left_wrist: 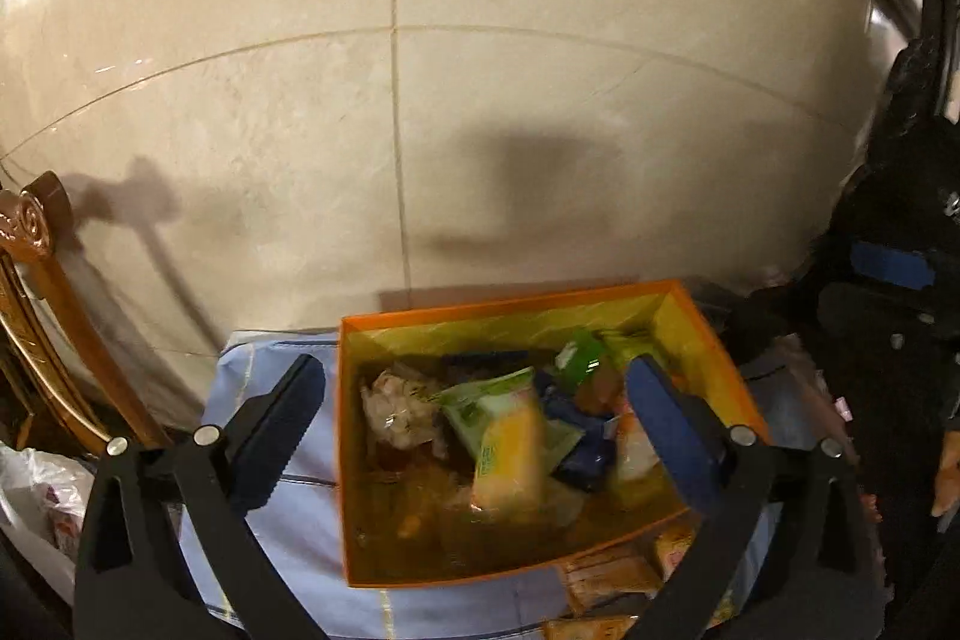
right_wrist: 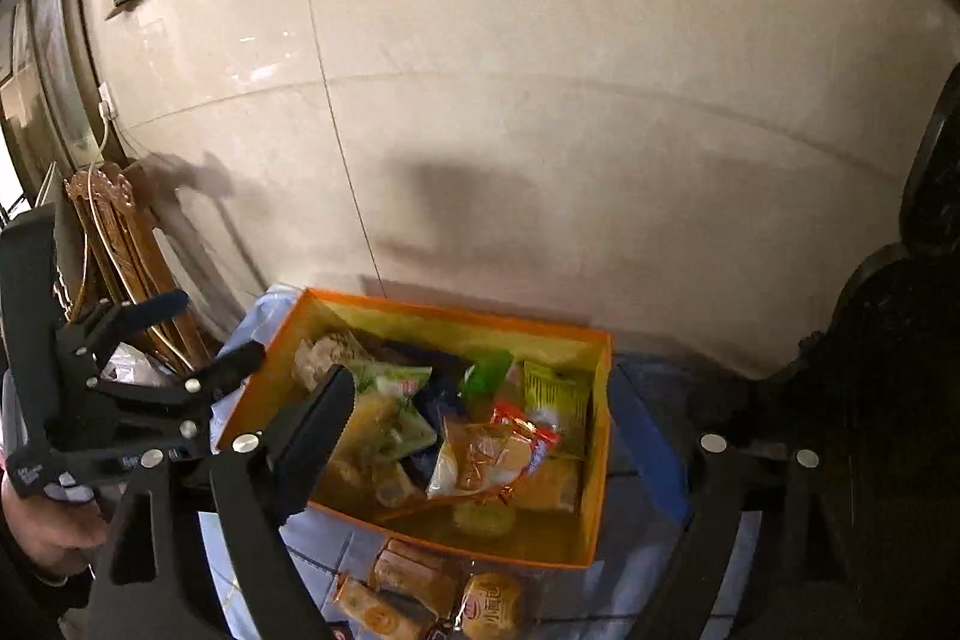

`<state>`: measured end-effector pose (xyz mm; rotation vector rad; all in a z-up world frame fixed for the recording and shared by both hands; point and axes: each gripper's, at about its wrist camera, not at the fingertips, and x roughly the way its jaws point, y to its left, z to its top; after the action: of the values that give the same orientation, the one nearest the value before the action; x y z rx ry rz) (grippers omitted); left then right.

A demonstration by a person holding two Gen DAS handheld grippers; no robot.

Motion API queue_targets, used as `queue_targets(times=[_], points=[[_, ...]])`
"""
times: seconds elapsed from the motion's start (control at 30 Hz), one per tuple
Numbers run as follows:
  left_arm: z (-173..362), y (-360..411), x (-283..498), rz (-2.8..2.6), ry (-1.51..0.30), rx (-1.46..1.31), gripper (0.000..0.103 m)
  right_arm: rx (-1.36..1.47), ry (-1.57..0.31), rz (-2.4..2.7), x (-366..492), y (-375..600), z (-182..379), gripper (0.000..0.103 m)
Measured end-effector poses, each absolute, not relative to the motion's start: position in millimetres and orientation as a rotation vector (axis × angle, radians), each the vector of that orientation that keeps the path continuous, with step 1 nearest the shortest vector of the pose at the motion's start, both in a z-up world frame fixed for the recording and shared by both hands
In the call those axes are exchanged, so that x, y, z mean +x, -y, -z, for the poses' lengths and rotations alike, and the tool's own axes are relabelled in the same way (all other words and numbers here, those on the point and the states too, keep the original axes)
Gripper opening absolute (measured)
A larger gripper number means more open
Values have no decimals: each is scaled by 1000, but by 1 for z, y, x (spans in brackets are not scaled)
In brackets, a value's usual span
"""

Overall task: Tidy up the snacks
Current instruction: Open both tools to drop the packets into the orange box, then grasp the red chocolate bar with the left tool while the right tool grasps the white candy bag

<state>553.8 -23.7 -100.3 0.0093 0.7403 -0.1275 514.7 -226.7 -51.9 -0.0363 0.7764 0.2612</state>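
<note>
Orange box [right_wrist: 591,460] of snacks [right_wrist: 480,454] on tabletop [right_wrist: 312,556], against wall. Loose packets [right_wrist: 420,586] lie before box, nearest right hand-held gripper [right_wrist: 480,436], below its spread, empty fingers. Left hand-held gripper [left_wrist: 474,400] also spread, empty, over box.

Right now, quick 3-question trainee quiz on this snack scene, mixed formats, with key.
1. True or false: the orange box is empty.
2. Multiple choice: the left gripper has its jaws A) shut on a packet, B) open, holding nothing, C) out of view.
3. Fill in: the loose snack packets outside the box lie on a light ____ cloth.

Key:
1. False; it holds a pile of wrapped snacks.
2. B. The right gripper is open too.
3. Blue.
</note>
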Motion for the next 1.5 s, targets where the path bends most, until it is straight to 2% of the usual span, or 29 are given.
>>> queue_targets(times=[0.17,0.3,0.57,0.67,0.87,1.07,1.2,1.23,1.33,1.43,1.5], points=[[114,11,543,136,-773,-12,99,4,-809,-254,500,240,73,86],[140,8,501,190,-811,-12,99,14,-867,-221,465,253,107,87],[264,63,372,387,-977,227,99,119,-1187,-88,383,284,254,87],[287,80,346,375,-966,229,99,99,-1213,-89,371,279,276,87],[304,101,348,266,-982,129,99,54,-1210,-97,368,265,287,86],[333,113,355,161,-1080,187,97,-6,-1199,-102,369,251,282,86],[328,89,351,150,-1079,176,64,-39,-1191,-117,367,255,284,86],[328,83,349,148,-1077,180,63,-44,-1190,-123,366,254,287,86],[326,55,350,95,-1098,128,63,-29,-1182,-140,364,248,291,86],[328,39,351,105,-1108,93,68,-14,-1168,-140,367,241,291,86],[329,34,352,111,-1104,103,77,-17,-1186,-112,371,236,298,86]])
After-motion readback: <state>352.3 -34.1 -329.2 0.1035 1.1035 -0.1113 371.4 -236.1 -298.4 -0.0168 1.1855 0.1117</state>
